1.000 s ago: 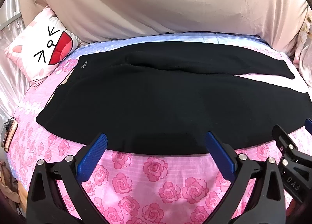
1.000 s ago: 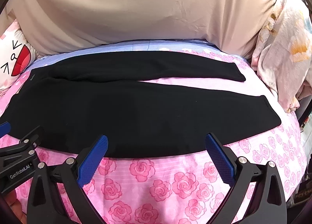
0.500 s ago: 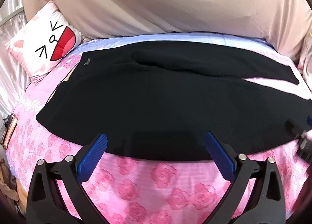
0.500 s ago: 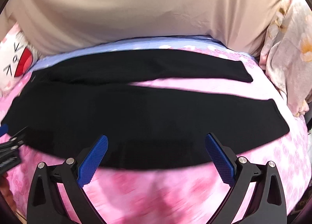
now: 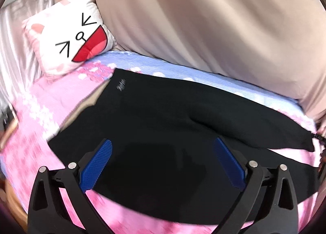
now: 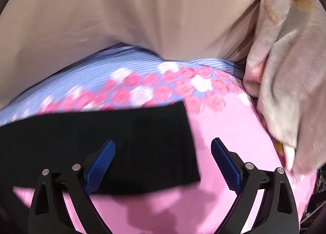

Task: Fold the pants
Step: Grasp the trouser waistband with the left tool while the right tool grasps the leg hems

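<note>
Both tools wide: left tool [image 5: 163, 164], right tool [image 6: 163, 166] over black pants [image 5: 173, 121]; waistband script unreadable.

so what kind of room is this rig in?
Most likely a bedroom. The black pants lie on a bed with a pink rose-print sheet, a cartoon-face pillow sits at one end, and a beige curtain or drape hangs behind it.

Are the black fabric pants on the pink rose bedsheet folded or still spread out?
Spread out. The black fabric pants lie flat on the pink rose bedsheet, both legs apart, no fold visible.
</note>
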`<state>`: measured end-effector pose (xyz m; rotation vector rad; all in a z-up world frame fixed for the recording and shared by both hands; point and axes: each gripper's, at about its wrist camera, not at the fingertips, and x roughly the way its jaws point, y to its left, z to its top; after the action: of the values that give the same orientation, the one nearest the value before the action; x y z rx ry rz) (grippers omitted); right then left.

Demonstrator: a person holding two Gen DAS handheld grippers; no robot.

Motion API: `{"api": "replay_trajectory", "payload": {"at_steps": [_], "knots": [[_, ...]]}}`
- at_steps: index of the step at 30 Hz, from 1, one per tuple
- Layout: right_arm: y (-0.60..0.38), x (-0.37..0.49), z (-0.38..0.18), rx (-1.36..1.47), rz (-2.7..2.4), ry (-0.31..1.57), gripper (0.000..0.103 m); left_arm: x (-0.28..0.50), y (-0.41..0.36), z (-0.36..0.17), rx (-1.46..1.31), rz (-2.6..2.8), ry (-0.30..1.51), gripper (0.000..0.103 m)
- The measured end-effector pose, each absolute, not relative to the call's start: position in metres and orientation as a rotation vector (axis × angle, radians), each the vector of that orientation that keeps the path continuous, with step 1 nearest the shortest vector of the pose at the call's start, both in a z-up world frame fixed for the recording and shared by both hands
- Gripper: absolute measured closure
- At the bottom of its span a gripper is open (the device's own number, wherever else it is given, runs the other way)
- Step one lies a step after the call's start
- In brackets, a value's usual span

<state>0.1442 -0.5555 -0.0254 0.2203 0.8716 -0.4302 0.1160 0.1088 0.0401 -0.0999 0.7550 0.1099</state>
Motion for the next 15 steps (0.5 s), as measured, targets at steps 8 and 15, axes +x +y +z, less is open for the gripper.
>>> {"api": "replay_trajectory", "payload": {"at_steps": [8,15], "knots": [[-0.573,0.19,-0.054,0.252,-0.378,0.917,0.047,0.231,0.169,0.047,-0.092,0.262,0.8,0.005],[-0.554,0.157,-0.028,0.218,-0.388,0.808,0.095,0.339,0.242,0.015,-0.122,0.361,0.852,0.005]]}}
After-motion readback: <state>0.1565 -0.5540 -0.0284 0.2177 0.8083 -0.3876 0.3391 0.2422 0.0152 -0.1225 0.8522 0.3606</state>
